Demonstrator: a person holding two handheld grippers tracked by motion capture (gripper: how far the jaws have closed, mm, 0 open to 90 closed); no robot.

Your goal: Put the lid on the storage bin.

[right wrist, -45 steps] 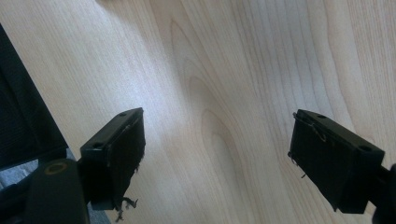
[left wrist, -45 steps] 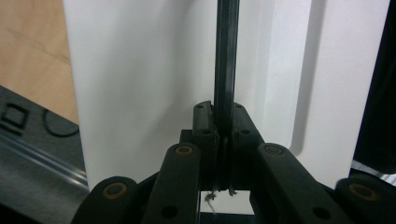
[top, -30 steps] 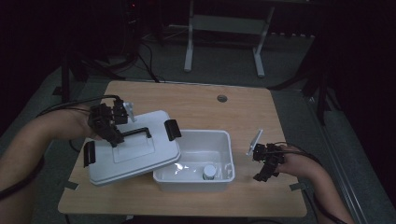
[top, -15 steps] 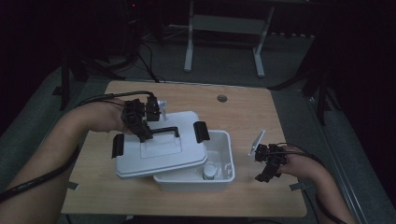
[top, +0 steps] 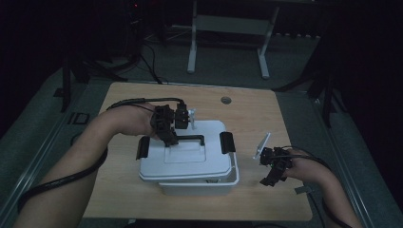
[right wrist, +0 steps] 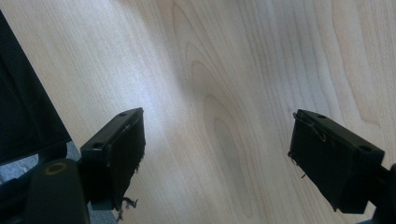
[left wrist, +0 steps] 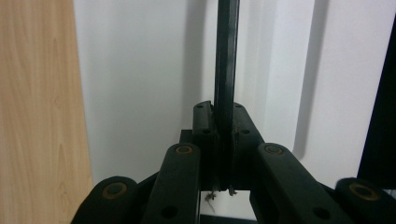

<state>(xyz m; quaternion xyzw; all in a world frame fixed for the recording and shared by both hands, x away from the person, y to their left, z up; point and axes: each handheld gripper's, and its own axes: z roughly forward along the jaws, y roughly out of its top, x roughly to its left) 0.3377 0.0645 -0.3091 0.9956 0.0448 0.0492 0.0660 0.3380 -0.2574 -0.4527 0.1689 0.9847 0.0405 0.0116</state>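
A white box lid (top: 190, 159) with black side clips and a black handle (top: 192, 139) lies over a white plastic box (top: 223, 183) at the table's middle. My left gripper (top: 170, 138) is shut on that handle from the lid's far left. In the left gripper view the thin black handle (left wrist: 226, 60) runs up from between the closed jaws over the white lid (left wrist: 140, 84). My right gripper (top: 268, 176) rests to the right of the box, open, with bare wood (right wrist: 219, 116) between its fingers (right wrist: 119, 149).
The wooden table (top: 266, 118) has a round cable hole (top: 225, 100) near its far edge. A small white upright object (top: 192, 117) stands just behind the lid. White desk legs (top: 192, 42) stand on the dark floor beyond. Cables trail off the left side.
My left gripper has carried the lid to the right, from beside the box to over it, covering the box opening. The right gripper has stayed where it was.
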